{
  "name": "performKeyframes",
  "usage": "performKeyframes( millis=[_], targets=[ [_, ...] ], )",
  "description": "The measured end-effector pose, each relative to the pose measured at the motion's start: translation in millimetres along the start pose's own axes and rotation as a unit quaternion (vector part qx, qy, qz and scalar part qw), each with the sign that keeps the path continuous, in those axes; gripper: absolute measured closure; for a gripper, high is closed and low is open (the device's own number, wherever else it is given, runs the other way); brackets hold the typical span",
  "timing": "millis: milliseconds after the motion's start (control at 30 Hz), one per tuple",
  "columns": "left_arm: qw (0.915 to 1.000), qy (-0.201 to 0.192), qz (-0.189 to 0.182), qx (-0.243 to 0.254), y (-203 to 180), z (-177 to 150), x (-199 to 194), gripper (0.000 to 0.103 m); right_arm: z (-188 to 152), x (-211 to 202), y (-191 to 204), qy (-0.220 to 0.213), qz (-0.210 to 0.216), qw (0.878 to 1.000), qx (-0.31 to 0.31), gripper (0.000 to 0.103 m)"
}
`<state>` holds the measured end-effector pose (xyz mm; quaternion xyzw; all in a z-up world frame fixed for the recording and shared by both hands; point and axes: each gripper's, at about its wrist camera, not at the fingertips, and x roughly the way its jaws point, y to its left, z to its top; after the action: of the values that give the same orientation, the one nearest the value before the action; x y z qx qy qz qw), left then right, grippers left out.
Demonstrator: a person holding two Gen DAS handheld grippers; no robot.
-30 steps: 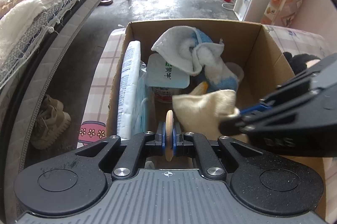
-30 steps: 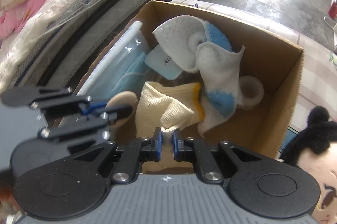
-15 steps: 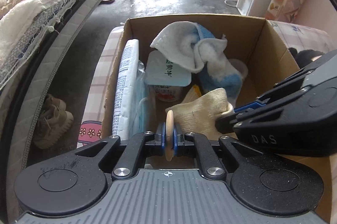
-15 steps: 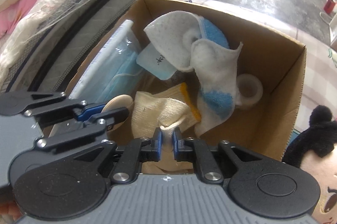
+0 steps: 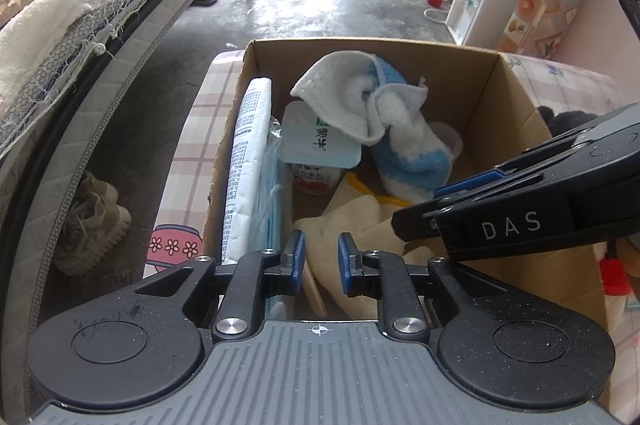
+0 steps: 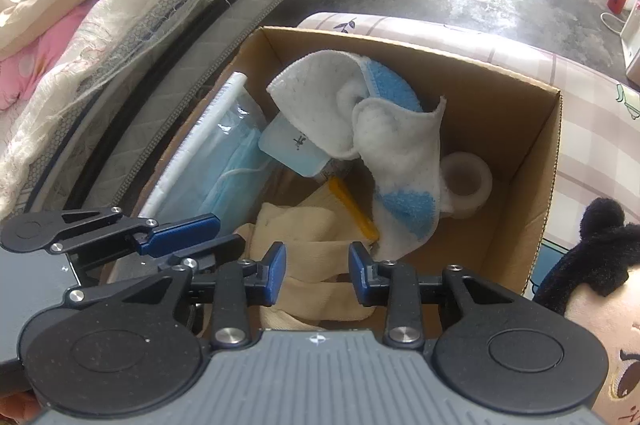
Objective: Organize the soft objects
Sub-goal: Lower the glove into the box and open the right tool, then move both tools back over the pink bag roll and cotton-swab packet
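Both the left gripper [image 5: 319, 263] and right gripper [image 6: 317, 273] have just been opening, releasing the cream glove [image 6: 308, 225] at the cardboard box [image 6: 536, 185]'s near edge, so next they should withdraw upward for another soft item.

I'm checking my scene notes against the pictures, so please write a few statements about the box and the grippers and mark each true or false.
1. The cream cloth lies inside the cardboard box. True.
2. The right gripper is clamped shut on the cloth. False: its jaws stand apart, having just been opening.
3. The packet of blue face masks stands along the box's left wall. True.
4. The blue-and-white towel lies on the floor. False: it is in the box.
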<state>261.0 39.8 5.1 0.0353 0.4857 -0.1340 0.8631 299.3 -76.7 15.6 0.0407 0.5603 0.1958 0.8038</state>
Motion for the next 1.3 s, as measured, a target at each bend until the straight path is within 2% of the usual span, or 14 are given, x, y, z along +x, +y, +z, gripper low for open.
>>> performKeyframes(
  millis=[167,200,267,367,433,467,533,733,800,867,933,1100,1200,1300],
  targets=[
    [0.9997,-0.022,-0.009,-0.005,-1,-2,-13,0.075,-5,-20,2,-0.031,0.020,0.999,0.000,0.066],
    [0.9996,-0.025,-0.011,-0.006,-1,-2,-16,0.071,-7,-26,0,-0.041,0.027,0.999,0.001,0.065],
    [0.9991,-0.037,-0.015,-0.009,-2,-3,-26,0.066,-15,-42,-1,-0.064,0.043,0.997,0.005,0.056],
    [0.9981,-0.059,-0.016,-0.003,-6,-7,-44,0.056,-32,-70,-4,-0.105,0.055,0.993,0.003,0.048],
    [0.9970,-0.075,-0.016,0.001,-9,-11,-59,0.043,-46,-91,-8,-0.129,0.062,0.990,0.003,0.039],
    [0.9963,-0.084,-0.017,0.004,-11,-13,-66,0.040,-54,-102,-10,-0.142,0.065,0.988,0.004,0.036],
    [0.9944,-0.103,-0.016,0.017,-18,-20,-83,0.028,-72,-124,-16,-0.164,0.069,0.984,0.003,0.033],
    [0.9847,-0.162,-0.013,0.063,-44,-44,-137,0.006,-146,-194,-39,-0.245,0.053,0.968,0.015,0.023],
    [0.9804,-0.181,-0.016,0.075,-55,-53,-153,0.004,-177,-215,-50,-0.270,0.043,0.962,0.026,0.019],
    [0.9765,-0.196,-0.025,0.086,-66,-62,-165,0.002,-207,-232,-59,-0.291,0.035,0.955,0.040,0.009],
    [0.9729,-0.207,-0.041,0.095,-79,-72,-175,0.001,-238,-246,-69,-0.313,0.025,0.948,0.056,0.005],
    [0.9669,-0.211,-0.081,0.118,-118,-98,-181,0.000,-304,-260,-92,-0.349,-0.006,0.930,0.111,0.004],
    [0.9638,-0.213,-0.096,0.129,-143,-112,-176,0.000,-336,-253,-109,-0.359,-0.008,0.920,0.155,0.004],
    [0.9640,-0.205,-0.107,0.132,-166,-124,-164,0.000,-360,-241,-125,-0.365,-0.016,0.912,0.189,0.004]
  ],
)
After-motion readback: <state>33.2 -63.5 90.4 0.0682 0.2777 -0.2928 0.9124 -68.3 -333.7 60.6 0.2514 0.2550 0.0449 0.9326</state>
